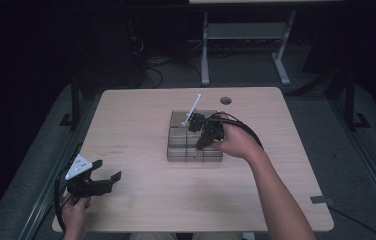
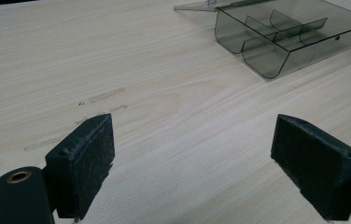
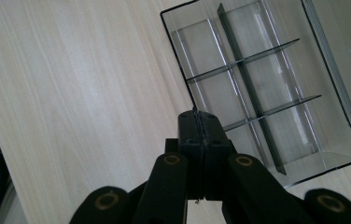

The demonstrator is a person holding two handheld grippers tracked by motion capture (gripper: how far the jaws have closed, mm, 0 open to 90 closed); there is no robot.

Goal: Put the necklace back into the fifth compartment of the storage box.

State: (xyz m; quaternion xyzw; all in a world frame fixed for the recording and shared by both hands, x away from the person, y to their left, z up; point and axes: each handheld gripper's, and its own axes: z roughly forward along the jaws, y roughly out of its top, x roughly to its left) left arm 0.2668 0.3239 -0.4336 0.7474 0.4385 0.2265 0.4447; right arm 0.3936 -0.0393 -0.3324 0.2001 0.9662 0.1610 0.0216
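- High view: left gripper point(image 1: 107, 170) low at table point(image 1: 141, 200) near-left corner, jaws spread wide; right gripper point(image 1: 200, 144) over clear divided box point(image 1: 194, 151) mid-table.
- Left gripper view: box point(image 2: 283, 39) far off, upper right (nothing btwn pads).
- Right gripper view: jaws pressed together w/ tips at box point(image 3: 262, 88) rim.

A lab or test room is suggested. A plain light-wood table point(image 1: 141, 200) is set on grey carpet point(image 1: 321, 115) in a darkened space. At twelve o'clock, loose cables point(image 1: 151, 65) are seen on the floor beside the white metal legs point(image 1: 205, 50) of a second bench. Dark stands point(image 1: 348, 95) are placed at three and nine o'clock.
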